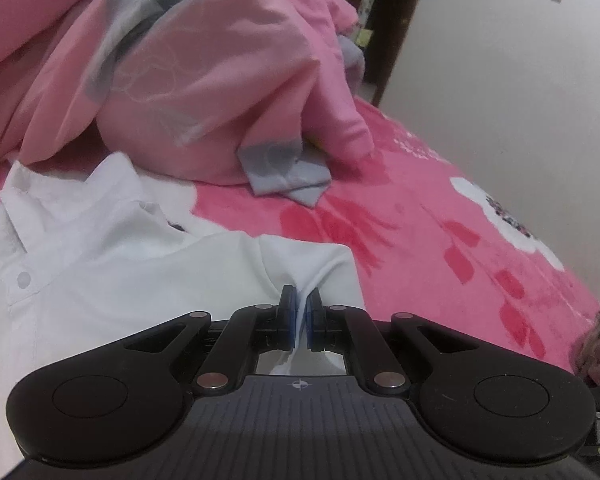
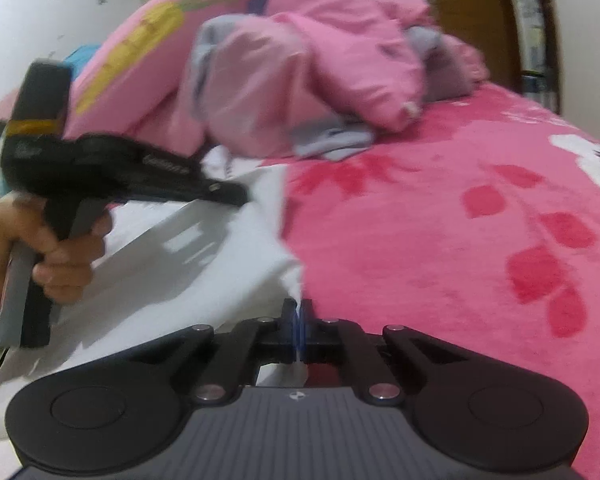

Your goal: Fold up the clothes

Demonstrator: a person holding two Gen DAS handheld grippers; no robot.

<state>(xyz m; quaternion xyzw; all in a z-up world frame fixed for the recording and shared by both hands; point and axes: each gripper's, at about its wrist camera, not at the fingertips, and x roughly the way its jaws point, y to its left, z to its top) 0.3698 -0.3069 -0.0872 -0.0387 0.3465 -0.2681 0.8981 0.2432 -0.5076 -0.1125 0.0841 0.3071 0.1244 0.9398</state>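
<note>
A white collared shirt point(image 1: 112, 264) lies flat on the pink floral blanket point(image 1: 420, 240), collar at the far left. My left gripper point(image 1: 300, 308) is shut on a pinched fold of the shirt's right shoulder, white cloth showing between its blue pads. In the right wrist view the same white shirt point(image 2: 188, 256) spreads to the left, and my right gripper point(image 2: 298, 320) is shut on its edge near the blanket point(image 2: 440, 240). The left gripper point(image 2: 236, 196) appears there too, held by a hand point(image 2: 60, 264) at the far left, its tips on the shirt.
A heap of pink and grey bedding point(image 1: 188, 72) rises behind the shirt, with a grey corner point(image 1: 288, 176) trailing onto the blanket. A white wall point(image 1: 520, 80) runs along the bed's right side. A dark doorway point(image 1: 384, 20) is at the back.
</note>
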